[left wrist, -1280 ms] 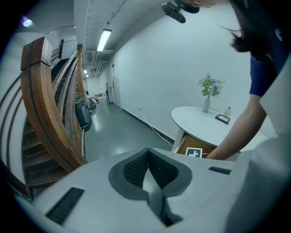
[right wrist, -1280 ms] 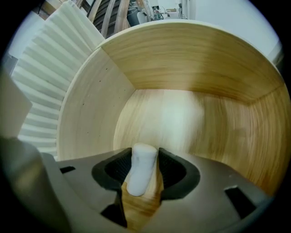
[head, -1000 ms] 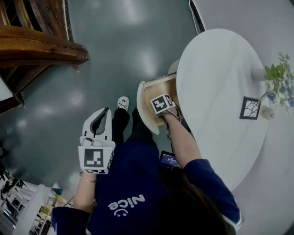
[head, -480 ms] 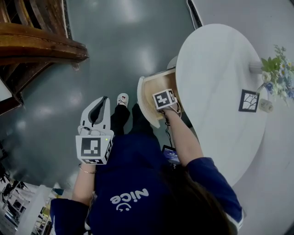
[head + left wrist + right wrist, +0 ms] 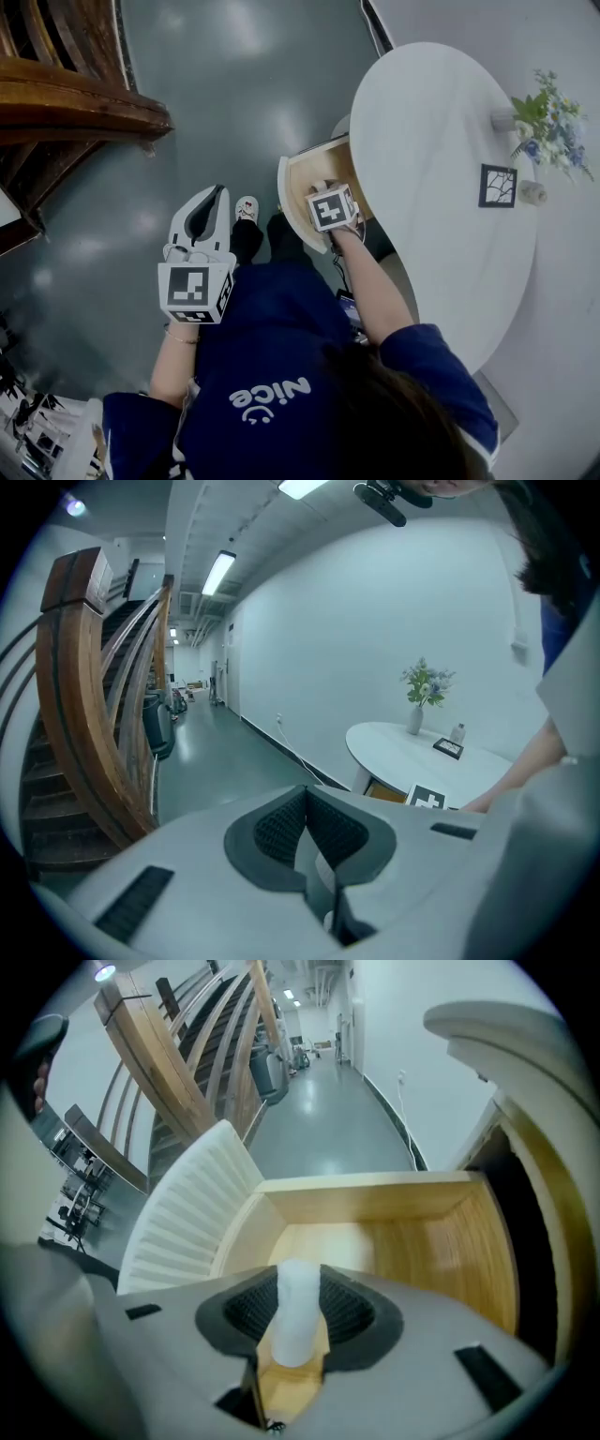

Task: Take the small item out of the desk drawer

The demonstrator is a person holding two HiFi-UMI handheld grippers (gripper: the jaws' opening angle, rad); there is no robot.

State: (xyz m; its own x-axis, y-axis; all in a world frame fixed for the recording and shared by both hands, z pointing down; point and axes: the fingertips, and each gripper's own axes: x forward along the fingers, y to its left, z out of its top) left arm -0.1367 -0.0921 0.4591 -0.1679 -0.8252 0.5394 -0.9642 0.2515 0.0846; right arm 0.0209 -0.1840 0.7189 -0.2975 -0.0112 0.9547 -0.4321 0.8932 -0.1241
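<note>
The white oval tabletop [image 5: 441,141] is spreading out beyond and to the right of the fingers [image 5: 352,1312] of the right gripper [image 5: 326,195]. The wooden drawer [image 5: 375,1199] is standing pulled open directly beneath those fingers, its bare bottom lying past their tips. The left gripper [image 5: 214,195] is hovering well apart from the drawer, over the grey floor [image 5: 234,84], its fingers [image 5: 277,827] pressing together on nothing. The right fingers, having just been closing, are clamping a small white cylinder [image 5: 295,1321] upright between their pads, over the open drawer.
</note>
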